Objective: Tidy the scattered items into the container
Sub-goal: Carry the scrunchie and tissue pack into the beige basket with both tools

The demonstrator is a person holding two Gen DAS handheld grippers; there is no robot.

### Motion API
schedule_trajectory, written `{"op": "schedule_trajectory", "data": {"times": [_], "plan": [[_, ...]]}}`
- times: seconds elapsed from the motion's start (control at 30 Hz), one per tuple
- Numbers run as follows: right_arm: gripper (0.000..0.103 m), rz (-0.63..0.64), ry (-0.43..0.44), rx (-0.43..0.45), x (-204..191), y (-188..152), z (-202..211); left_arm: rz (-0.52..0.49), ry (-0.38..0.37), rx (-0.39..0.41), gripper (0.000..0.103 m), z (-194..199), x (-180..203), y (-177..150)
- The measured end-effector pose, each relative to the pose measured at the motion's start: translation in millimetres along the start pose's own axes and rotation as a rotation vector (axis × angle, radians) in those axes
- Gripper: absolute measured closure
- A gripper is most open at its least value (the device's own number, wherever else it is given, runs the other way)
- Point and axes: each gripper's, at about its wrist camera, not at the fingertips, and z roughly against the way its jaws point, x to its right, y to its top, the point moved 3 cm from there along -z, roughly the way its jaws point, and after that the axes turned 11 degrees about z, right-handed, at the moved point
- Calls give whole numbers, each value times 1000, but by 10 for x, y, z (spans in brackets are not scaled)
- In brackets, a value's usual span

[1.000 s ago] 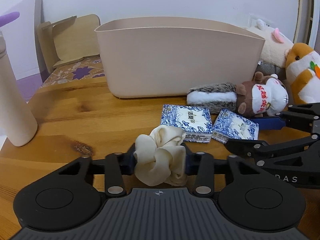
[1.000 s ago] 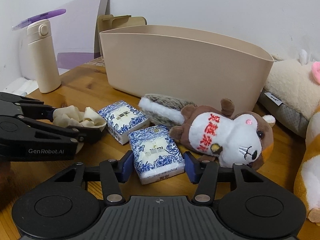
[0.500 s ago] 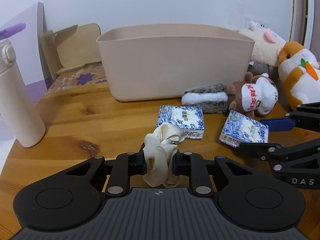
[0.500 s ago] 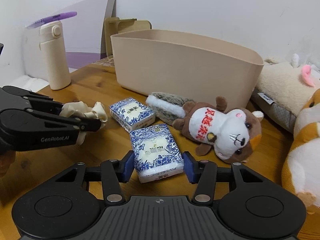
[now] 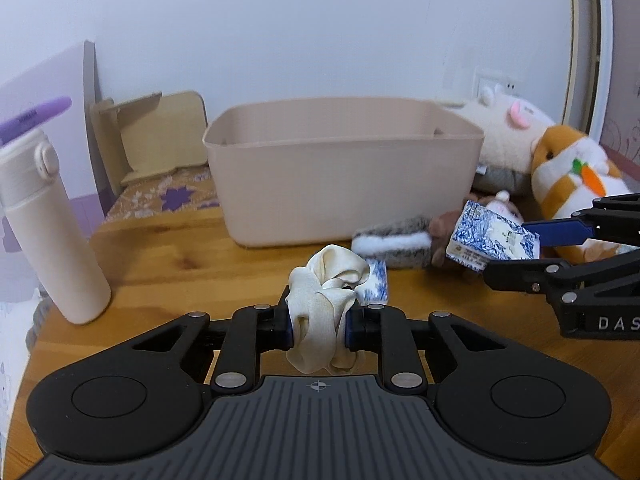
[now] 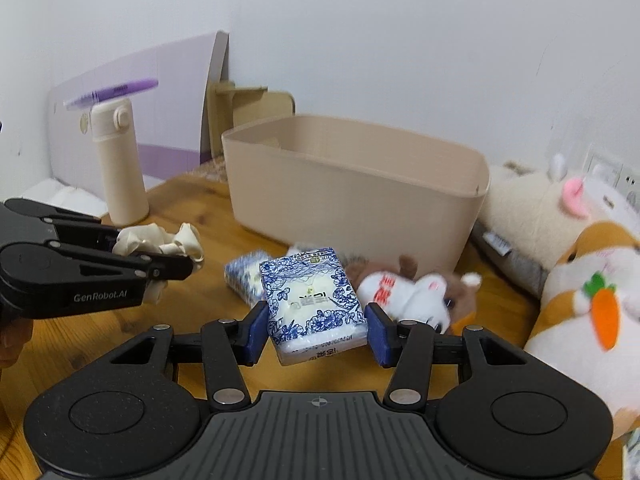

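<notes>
My left gripper (image 5: pixel 319 322) is shut on a cream scrunchie (image 5: pixel 326 294) and holds it above the wooden table. My right gripper (image 6: pixel 316 330) is shut on a blue-and-white tissue pack (image 6: pixel 312 300), lifted off the table; it also shows in the left wrist view (image 5: pixel 490 242). The beige container (image 5: pixel 340 168) stands open ahead of both grippers, also seen in the right wrist view (image 6: pixel 352 184). A second tissue pack (image 6: pixel 244 276) and a brown squirrel plush (image 6: pixel 416 292) lie on the table in front of the container.
A cream bottle (image 5: pixel 44 232) with a purple pen (image 5: pixel 32 120) on top stands at the left. Larger plush animals (image 6: pixel 580 280) crowd the right side. A wooden stand (image 5: pixel 152 136) and a purple board lean at the back left.
Both grippers have risen and drawn back from the table. The scrunchie and the tissue pack came up with them. The container now appears lower, and farther off.
</notes>
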Motion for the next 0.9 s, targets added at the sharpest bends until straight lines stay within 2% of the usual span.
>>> {"op": "schedule_trajectory", "data": {"times": [0.37,0.9], "plan": [[55,-32,-24,34,209,272,101,6,-12,66,81,91,23,305],[55,-142,-33,59,646,512,-27,12,11,138,81,-67,73,845]]}}
